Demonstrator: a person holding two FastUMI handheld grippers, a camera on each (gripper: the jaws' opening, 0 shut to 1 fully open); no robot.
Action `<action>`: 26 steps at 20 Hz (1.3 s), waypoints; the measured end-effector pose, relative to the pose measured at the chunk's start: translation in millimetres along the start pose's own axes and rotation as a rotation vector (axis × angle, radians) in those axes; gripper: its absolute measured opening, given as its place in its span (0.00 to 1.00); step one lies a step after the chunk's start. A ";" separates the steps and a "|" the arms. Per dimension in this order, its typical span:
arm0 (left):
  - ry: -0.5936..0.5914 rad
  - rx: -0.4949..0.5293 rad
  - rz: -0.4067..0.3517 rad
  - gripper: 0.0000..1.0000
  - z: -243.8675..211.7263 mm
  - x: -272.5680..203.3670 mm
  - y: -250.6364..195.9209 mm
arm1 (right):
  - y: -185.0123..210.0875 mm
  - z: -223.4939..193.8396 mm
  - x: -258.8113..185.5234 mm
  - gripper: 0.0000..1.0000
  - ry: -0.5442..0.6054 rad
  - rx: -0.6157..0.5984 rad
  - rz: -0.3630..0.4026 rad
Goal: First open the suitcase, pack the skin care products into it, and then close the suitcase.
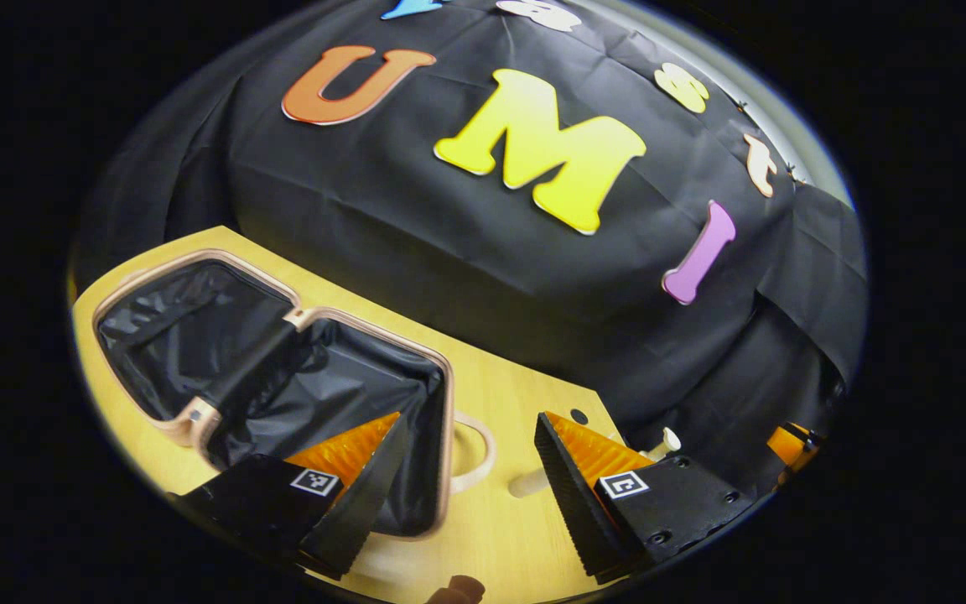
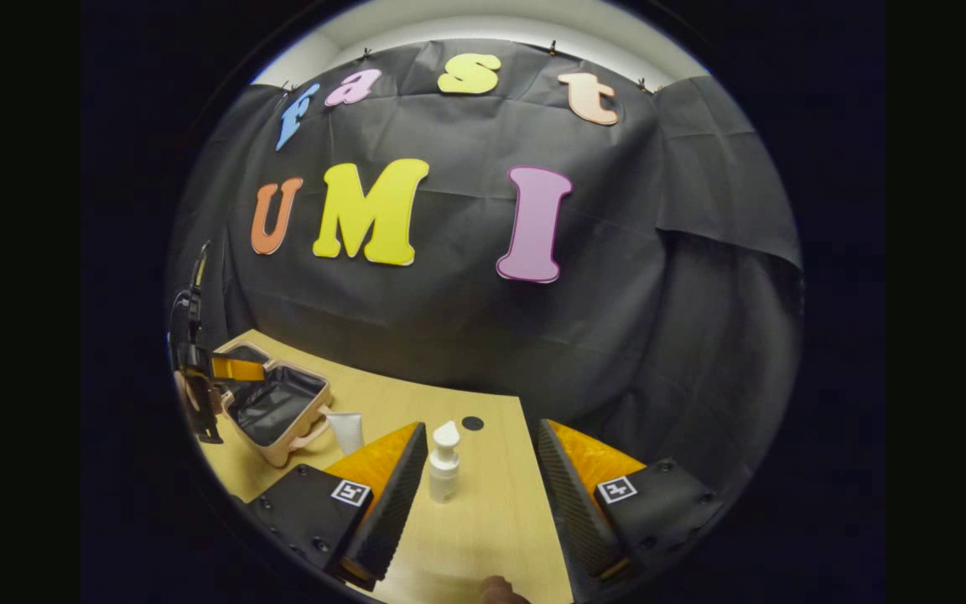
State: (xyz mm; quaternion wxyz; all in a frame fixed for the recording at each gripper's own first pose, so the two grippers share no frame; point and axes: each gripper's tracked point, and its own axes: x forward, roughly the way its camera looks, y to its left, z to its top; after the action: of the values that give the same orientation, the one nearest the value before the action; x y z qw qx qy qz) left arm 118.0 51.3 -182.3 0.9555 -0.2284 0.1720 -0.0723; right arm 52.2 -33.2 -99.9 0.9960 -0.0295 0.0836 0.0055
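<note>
The small suitcase (image 1: 282,352) lies open on the wooden table (image 1: 500,537), a pale pink rim around two halves lined in black; its handle (image 1: 476,457) points toward me. My left gripper (image 1: 471,419) hangs open just above it, one finger over the near half, nothing between the fingers. A white pump bottle (image 2: 444,466) stands upright between my right gripper's (image 2: 481,426) open fingers, close to the left one, apart from both. A white tube (image 2: 347,429) stands beside the suitcase (image 2: 277,407). The left gripper (image 2: 223,369) shows over the suitcase in the right gripper view.
The table ends at a corner behind the bottle, where a small dark round hole (image 2: 472,423) sits near the edge. Black cloth wall rises right behind the table. The right gripper (image 1: 793,445) shows at the far right of the left gripper view.
</note>
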 end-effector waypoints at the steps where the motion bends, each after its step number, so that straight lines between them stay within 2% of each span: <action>1: 0.014 0.019 -0.011 0.97 -8.3 8.7 -9.4 | -3.4 -5.6 1.4 0.79 0.011 -0.001 0.001; 4: 0.037 0.112 -0.048 0.97 -35.0 35.4 -39.9 | -12.6 -24.7 6.1 0.79 0.052 0.019 0.003; 8: 0.143 0.296 -0.095 0.97 -79.7 62.7 -60.7 | -19.9 -48.8 12.9 0.79 0.101 0.008 -0.003; 10: 0.174 0.357 -0.124 0.96 -95.6 73.2 -72.0 | -24.7 -58.2 13.8 0.79 0.122 -0.003 -0.003; 13: 0.196 0.378 -0.145 0.96 -107.5 93.5 -76.8 | -29.9 -69.0 19.4 0.79 0.146 -0.014 -0.007; 16: 0.238 0.390 -0.140 0.91 -126.2 117.7 -74.7 | -28.0 -80.6 26.4 0.79 0.167 -0.025 0.007; 20: 0.254 0.419 -0.117 0.79 -139.6 135.9 -68.5 | -15.3 -95.3 41.9 0.79 0.197 -0.043 0.038; 23: 0.268 0.396 -0.115 0.61 -148.9 142.6 -68.3 | -7.3 -101.2 55.0 0.79 0.206 -0.043 0.055; 25: 0.265 0.412 -0.111 0.53 -147.4 143.7 -66.8 | 2.0 -104.1 66.7 0.79 0.212 -0.041 0.081; 26: 0.268 0.417 -0.108 0.59 -147.9 143.0 -67.0 | 8.3 -106.7 70.9 0.80 0.216 -0.035 0.104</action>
State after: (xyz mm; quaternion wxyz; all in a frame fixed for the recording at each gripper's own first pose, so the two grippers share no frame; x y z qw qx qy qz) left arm 193.6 -99.9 -317.5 0.9453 -0.0238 0.2661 -0.1870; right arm 104.3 -30.8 -217.2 0.9790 -0.0429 0.1915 0.0552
